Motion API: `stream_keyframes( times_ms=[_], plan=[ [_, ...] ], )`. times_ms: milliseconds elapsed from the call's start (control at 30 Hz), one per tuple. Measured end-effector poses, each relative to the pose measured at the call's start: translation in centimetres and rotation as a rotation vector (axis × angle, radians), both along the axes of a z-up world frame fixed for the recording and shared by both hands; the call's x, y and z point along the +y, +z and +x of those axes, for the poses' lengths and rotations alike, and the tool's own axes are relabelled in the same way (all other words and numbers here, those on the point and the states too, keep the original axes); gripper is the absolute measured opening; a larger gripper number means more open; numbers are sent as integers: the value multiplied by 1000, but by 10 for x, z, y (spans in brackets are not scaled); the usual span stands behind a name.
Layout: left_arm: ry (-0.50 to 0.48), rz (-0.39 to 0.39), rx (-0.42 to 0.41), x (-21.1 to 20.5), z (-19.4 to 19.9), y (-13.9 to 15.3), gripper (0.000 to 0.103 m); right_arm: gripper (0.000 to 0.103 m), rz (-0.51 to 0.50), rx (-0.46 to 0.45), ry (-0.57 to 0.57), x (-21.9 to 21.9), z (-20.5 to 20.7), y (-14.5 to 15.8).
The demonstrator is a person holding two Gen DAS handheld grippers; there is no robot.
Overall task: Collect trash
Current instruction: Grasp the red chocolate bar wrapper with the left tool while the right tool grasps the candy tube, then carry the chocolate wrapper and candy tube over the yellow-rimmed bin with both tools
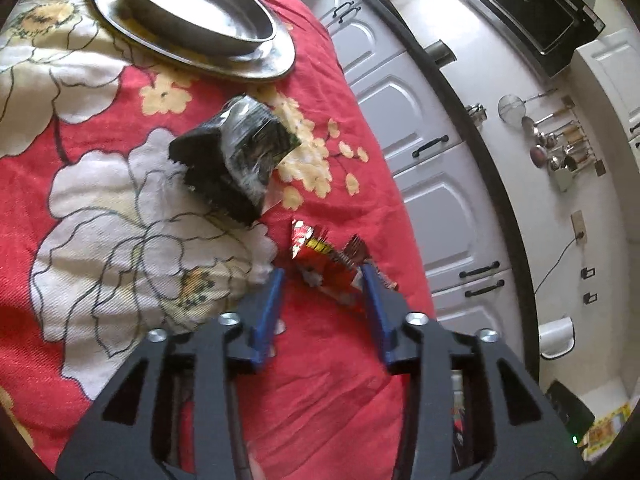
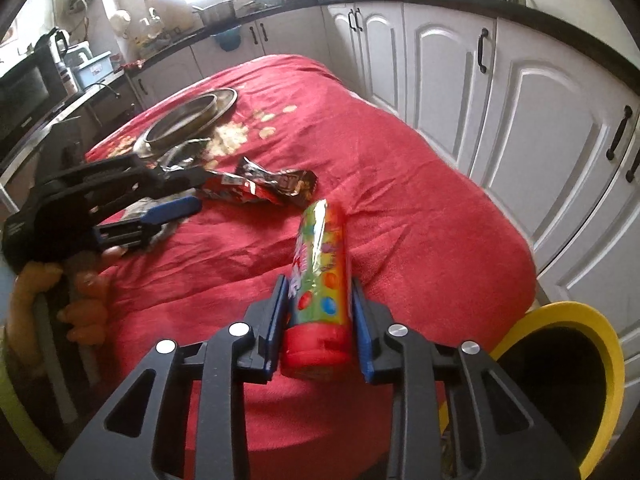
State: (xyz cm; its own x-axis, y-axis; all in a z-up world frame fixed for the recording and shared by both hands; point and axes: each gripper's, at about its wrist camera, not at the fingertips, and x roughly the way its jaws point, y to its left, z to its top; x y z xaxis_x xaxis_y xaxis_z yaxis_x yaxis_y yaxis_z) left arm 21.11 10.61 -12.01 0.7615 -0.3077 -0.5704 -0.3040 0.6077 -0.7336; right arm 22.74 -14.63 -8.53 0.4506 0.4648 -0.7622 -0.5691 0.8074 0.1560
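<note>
Holding a candy tube point(image 2: 318, 280) lengthwise between its blue pads, the right gripper point(image 2: 318, 288) has it clear of the red floral tablecloth point(image 2: 400, 208), the red cap end toward the camera. A yellow-rimmed bin point(image 2: 600, 344) stands just beside the table at lower right, so the drop looks close.

The left gripper point(image 1: 324, 276) stands partly open over a red snack wrapper point(image 1: 324, 260) near the table edge. Its jaws straddle the near end of the wrapper, one pad at the wrapper's edge, the other apart from it; I judge nothing is gripped yet. A crumpled black and silver wrapper point(image 1: 236, 156) lies further in, apart from the red one, and a steel plate with a bowl on it point(image 1: 200, 12) sits beyond that.

Risks from here:
- The tube is smooth and round, held only along its sides. A tilt toward the bin could let it slide out nose first and fall on the cloth or floor short of the rim.
- The red wrapper is thin and flat. Closing on it from above could pinch the cloth with it, or nip only a corner that tears or slips.
- It lies close to the table edge, so a nudge from the outer finger could push it off the table.
</note>
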Motion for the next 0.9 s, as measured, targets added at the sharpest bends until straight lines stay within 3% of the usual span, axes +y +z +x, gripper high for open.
stream_keyframes(
  times_ms=[67, 200, 233, 333, 467, 700, 900],
  plan=[
    [10, 13, 3, -2, 4, 4, 46, 28, 13, -12, 3, -4, -6, 7],
    [64, 31, 15, 1, 11, 4, 45, 28, 23, -23, 9, -9, -15, 14],
    [77, 39, 20, 2, 13, 4, 42, 28, 28, -25, 7, -11, -17, 16],
    [114, 65, 48, 7, 17, 0, 20, 28, 42, -23, 6, -18, -21, 20],
    [102, 78, 52, 9, 17, -2, 7, 28, 62, -31, -8, -28, -25, 28],
    [40, 91, 11, 3, -2, 7, 5, 28, 92, -40, -45, -45, -30, 39],
    [-31, 161, -68, -17, -23, 36, 3, 28, 112, -58, -70, -62, -37, 47]
  ],
)
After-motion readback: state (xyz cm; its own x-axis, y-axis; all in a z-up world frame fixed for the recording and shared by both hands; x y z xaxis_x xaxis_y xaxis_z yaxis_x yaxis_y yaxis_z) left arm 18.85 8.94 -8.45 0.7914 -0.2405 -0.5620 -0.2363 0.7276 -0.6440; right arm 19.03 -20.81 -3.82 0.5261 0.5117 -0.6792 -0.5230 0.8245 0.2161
